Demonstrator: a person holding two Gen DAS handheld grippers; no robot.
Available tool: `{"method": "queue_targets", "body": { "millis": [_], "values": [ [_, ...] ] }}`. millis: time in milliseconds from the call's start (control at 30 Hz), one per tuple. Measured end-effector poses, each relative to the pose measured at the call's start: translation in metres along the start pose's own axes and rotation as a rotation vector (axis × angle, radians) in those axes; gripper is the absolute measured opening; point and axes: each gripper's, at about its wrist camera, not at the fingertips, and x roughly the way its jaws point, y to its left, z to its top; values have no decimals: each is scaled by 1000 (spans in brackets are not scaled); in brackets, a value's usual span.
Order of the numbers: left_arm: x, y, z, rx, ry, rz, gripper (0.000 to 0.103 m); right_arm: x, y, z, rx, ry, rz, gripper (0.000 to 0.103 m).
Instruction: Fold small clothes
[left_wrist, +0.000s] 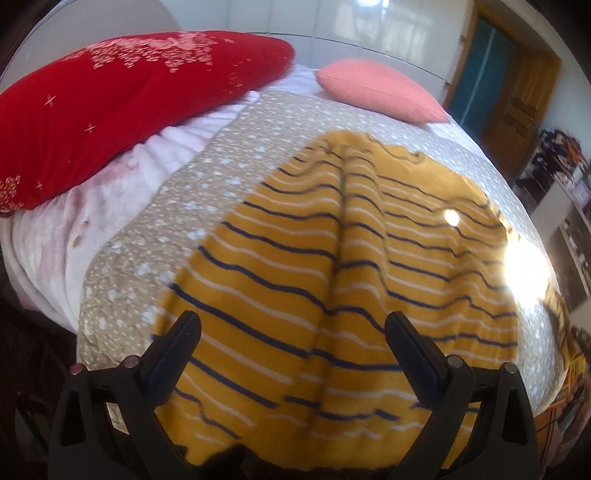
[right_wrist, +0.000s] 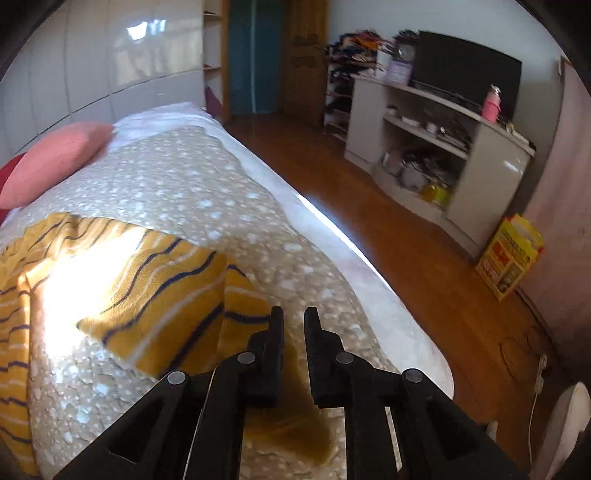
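A yellow shirt with navy and white stripes (left_wrist: 332, 280) lies spread on the beige spotted bedspread (left_wrist: 155, 229), with a raised crease down its middle. My left gripper (left_wrist: 291, 325) is open just above the shirt's near edge, holding nothing. In the right wrist view the shirt's sleeve (right_wrist: 159, 299) lies stretched toward my right gripper (right_wrist: 293, 317). Its jaws stand a narrow gap apart and the left finger touches or overlaps the cuff; I cannot tell whether it holds the cloth.
A red pillow (left_wrist: 122, 103) and a pink pillow (left_wrist: 376, 88) lie at the head of the bed. The bed's right edge (right_wrist: 369, 273) drops to a wooden floor. A grey TV cabinet (right_wrist: 443, 147) and a yellow box (right_wrist: 509, 254) stand beyond.
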Motion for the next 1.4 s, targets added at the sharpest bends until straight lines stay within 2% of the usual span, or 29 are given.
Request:
{"method": "queue_targets", "body": {
  "millis": [67, 100, 133, 233, 333, 433, 467, 567, 633, 667, 700, 733, 800, 833, 967, 1033, 1100, 1167, 1267, 1333, 1400],
  "values": [
    [2, 19, 11, -30, -7, 7, 99, -9, -10, -10, 50, -7, 61, 37],
    [4, 27, 16, -44, -9, 11, 99, -15, -11, -15, 54, -19, 78, 59],
    [8, 37, 23, -60, -11, 18, 99, -23, -9, -22, 51, -37, 88, 69],
    [23, 60, 47, -71, -25, 36, 99, -48, 1, -39, 30, -75, 132, 70],
    [50, 64, 69, -18, -12, 42, 99, -60, 16, -53, -5, -72, 188, 70],
    [94, 56, 85, 0, 84, 1, 99, -63, 34, -66, -52, -50, 212, 70],
    [105, 51, 86, -3, 113, -33, 99, -64, 41, -70, -68, -40, 218, 70],
    [124, 25, 87, 13, 149, -133, 99, -63, 58, -80, -99, -2, 228, 70],
    [134, 7, 86, 45, 153, -152, 99, -64, 66, -86, -111, 17, 229, 70],
    [140, -1, 87, 73, 167, -123, 86, -63, 70, -89, -118, 25, 227, 70],
    [143, -5, 88, 89, 180, -117, 66, -63, 75, -90, -128, 32, 223, 70],
    [145, -4, 92, 95, 186, -105, 60, -65, 79, -91, -140, 36, 217, 70],
    [144, 15, 107, 39, 188, -121, 20, -69, 88, -91, -170, 33, 208, 70],
    [144, 26, 114, 25, 187, -110, 20, -73, 92, -90, -187, 24, 204, 70],
    [145, 65, 147, 59, 107, 136, 19, -85, 112, -86, -249, -18, 196, 70],
    [151, 85, 162, 56, 85, 222, 20, -88, 123, -84, -256, -25, 211, 70],
    [154, 96, 170, 73, 64, 257, 31, -90, 134, -83, -253, -20, 242, 70],
    [149, 105, 168, 70, 65, 235, 37, -91, 146, -83, -251, -4, 298, 70],
    [118, 109, 153, 40, 36, 165, 41, -94, 164, -86, -266, 26, 406, 70],
    [93, 103, 139, 27, 19, 87, 49, -92, 173, -93, -262, 71, 496, 70],
    [65, 97, 121, 16, -9, 16, 64, -89, 182, -102, -257, 122, 579, 70]
  ]
}}
